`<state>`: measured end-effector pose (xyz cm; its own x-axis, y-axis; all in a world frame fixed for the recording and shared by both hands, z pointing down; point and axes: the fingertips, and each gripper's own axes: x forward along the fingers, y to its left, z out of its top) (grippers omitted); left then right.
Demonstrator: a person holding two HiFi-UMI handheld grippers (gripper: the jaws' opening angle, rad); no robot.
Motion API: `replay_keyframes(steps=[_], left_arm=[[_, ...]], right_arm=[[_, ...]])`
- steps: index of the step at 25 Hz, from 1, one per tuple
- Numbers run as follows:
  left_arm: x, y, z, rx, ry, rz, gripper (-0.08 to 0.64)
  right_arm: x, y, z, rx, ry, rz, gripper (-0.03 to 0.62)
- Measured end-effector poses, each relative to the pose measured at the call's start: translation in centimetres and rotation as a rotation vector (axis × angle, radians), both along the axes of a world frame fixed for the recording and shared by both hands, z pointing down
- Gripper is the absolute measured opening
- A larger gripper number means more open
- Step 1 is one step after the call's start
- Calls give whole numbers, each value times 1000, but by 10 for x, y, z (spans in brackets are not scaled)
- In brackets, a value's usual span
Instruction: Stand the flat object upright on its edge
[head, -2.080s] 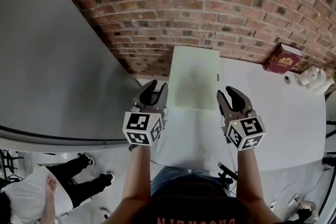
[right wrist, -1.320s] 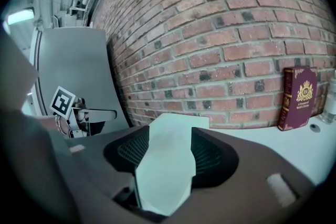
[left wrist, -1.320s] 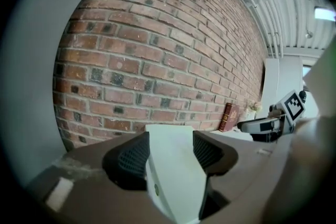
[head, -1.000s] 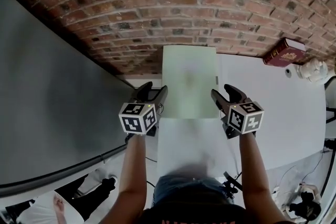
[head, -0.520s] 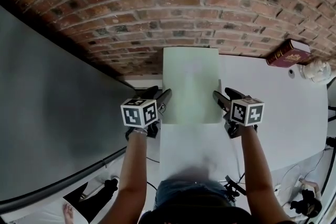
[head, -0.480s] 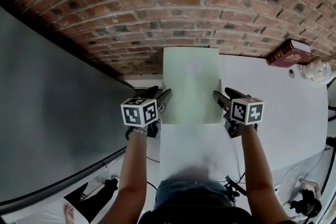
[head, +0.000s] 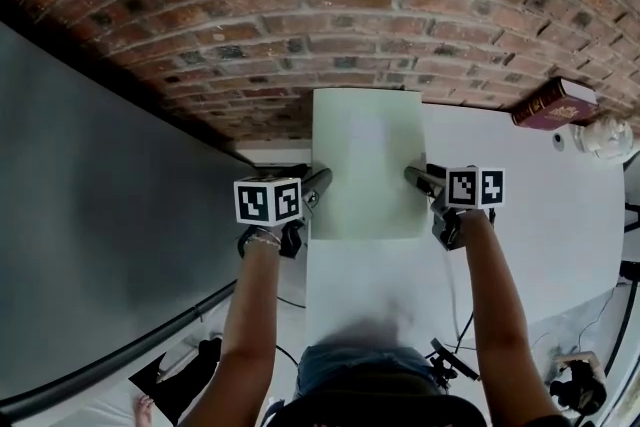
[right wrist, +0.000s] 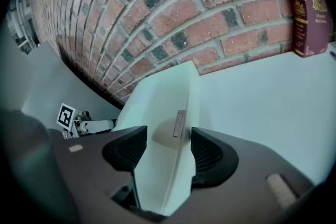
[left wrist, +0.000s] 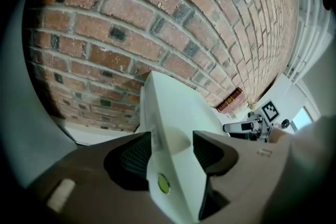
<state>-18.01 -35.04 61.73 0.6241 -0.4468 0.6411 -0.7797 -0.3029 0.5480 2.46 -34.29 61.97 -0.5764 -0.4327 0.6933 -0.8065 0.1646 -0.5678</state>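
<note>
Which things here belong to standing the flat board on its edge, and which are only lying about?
In the job: green board; left gripper, jaws on the board; right gripper, jaws opening, board between them.
Lying about: red book against the wall; white object beside it.

Our left gripper [head: 318, 181] and right gripper [head: 414, 176] are dark grey-brown plastic with black ribbed pads [left wrist: 131, 157], each topped by a white cube [head: 267, 201] bearing black square markers; the right gripper's jaws are opening, the flat object [head: 367, 160] between them. We wear blue jeans [head: 355, 362] and a dark top [head: 380, 412]
</note>
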Motion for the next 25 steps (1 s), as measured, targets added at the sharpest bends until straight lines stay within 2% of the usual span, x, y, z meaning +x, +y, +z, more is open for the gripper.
replay_keyframes(steps=[8, 13, 17, 20, 25], left_arm=[[4, -1, 13, -90, 85, -4, 258], [5, -2, 18, -133, 105, 13, 262], [7, -3, 22, -184, 117, 27, 274], [8, -5, 25, -211, 153, 30, 288], [6, -5, 22, -187, 184, 0, 279]], right_arm=[[-2, -3, 13, -91, 32, -120, 278], [-5, -6, 18, -138, 27, -163, 298], [-7, -8, 21, -162, 11, -156, 321], [-7, -10, 22, -160, 1, -134, 325], [-6, -9, 19, -155, -10, -103, 308]])
